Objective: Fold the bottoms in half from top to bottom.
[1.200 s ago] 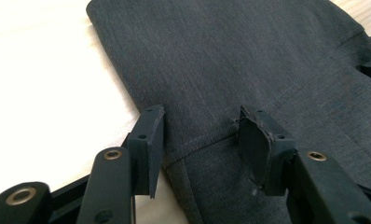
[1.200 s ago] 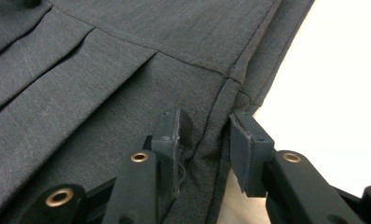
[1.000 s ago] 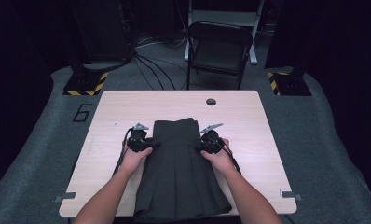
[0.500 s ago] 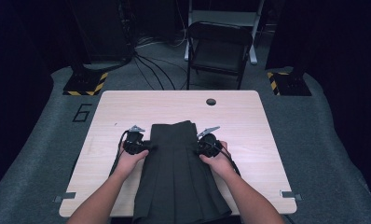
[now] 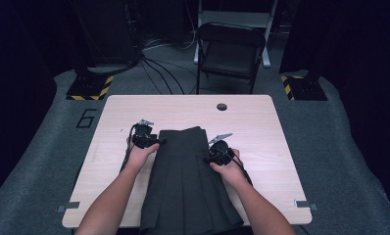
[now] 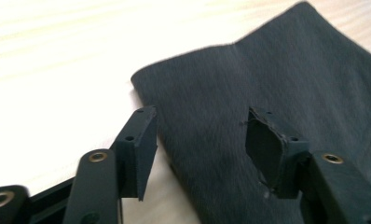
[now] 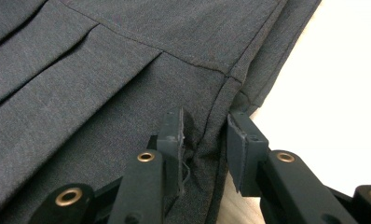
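A dark grey pleated skirt [image 5: 183, 186] lies flat on the wooden table [image 5: 261, 127], waistband at the far end. My left gripper [image 5: 158, 142] is at the waistband's left corner. In the left gripper view its jaws [image 6: 202, 116] have just been opening and stand wide. The skirt's corner [image 6: 267, 70] lies flat beneath and between them, with neither pad pressing on it. My right gripper [image 5: 208, 155] is at the skirt's right edge below the waistband. In the right gripper view it [image 7: 205, 116] is shut on a puckered fold of the skirt's side seam [image 7: 104, 70].
A round hole [image 5: 222, 106] sits near the table's far edge. A black folding chair [image 5: 230, 49] stands beyond the table, with cables on the floor beside it. Bare wood lies to both sides of the skirt.
My left gripper has moved toward the table's far side along the skirt's left edge, up to the waistband corner. The right gripper has kept its place.
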`<state>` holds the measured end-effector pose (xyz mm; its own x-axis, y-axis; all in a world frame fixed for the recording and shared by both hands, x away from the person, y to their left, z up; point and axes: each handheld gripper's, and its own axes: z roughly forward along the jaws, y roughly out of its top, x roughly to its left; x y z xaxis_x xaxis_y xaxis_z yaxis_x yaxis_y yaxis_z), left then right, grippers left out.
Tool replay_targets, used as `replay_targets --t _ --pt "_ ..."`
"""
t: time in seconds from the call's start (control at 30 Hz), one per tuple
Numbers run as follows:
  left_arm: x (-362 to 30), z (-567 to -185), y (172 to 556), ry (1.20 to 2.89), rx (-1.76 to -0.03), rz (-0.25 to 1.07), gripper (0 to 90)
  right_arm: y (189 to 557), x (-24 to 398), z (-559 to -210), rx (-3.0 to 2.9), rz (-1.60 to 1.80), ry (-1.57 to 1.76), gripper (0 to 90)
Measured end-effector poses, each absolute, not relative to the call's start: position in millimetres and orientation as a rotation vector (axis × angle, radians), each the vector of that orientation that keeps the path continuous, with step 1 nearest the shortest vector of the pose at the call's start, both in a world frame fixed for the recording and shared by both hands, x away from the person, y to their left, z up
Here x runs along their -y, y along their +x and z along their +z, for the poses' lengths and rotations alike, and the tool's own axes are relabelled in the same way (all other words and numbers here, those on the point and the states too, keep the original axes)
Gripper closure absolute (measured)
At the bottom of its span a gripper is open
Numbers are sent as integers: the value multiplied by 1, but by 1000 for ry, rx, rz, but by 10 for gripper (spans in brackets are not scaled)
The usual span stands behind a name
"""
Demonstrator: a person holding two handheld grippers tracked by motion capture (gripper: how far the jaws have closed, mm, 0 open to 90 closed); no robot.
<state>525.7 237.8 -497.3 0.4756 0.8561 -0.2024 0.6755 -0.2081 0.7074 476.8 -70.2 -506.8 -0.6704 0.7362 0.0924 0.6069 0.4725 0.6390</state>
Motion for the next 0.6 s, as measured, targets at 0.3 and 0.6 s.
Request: replay_targets --t 0.3,0.6 --pt "-231 -503 541 1960 -1312 317 362 477 71 -507 -2532 970 1162 685" --pt "-230 -511 549 1975 -1340 307 364 477 71 -507 -2531 978 1167 685"
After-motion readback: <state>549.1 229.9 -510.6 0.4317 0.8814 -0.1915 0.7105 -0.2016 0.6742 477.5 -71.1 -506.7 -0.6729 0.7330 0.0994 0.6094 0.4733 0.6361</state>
